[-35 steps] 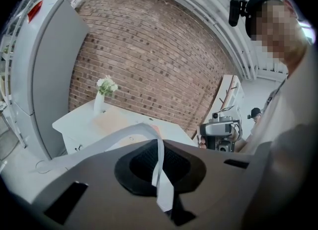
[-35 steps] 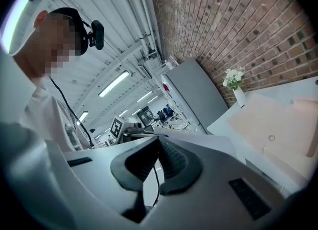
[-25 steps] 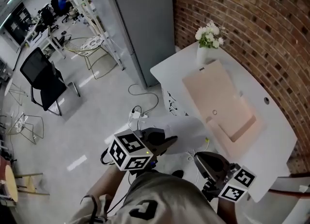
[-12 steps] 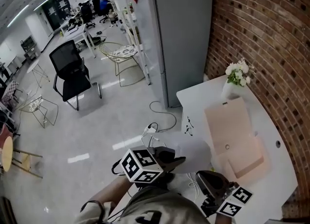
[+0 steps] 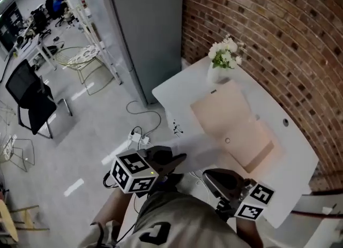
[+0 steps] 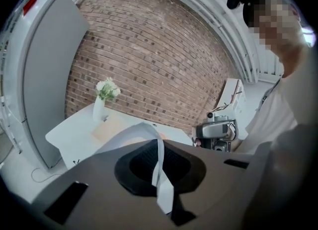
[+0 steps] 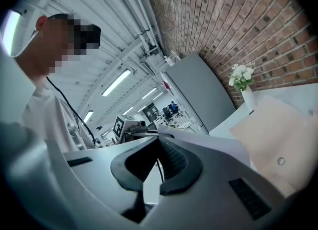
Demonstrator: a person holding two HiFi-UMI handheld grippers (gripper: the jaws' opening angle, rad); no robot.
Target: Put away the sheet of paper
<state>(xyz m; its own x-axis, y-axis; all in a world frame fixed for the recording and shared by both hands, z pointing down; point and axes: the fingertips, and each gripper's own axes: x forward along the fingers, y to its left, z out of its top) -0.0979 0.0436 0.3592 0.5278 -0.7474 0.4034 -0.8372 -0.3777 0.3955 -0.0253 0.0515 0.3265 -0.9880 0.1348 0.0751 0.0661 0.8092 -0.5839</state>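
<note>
White sheet of paper [image 6: 161, 184], one, faint overhead; your left hand-held gripper [image 5: 179, 159] and right hand-held gripper [image 5: 208, 173] both clamp it.

The scene is viewed from above, steeply downward, by the head camera, with the white table [image 5: 171, 89] set far and right against the brick wall [image 5: 278, 38]. Each tool's camera is mounted close behind its jaws. The left tool [image 6: 158, 167] is faced toward the wall, the right tool [image 7: 157, 164] leftward toward the office. The table and flower vase [image 5: 221, 62] are shared by all three views.
</note>
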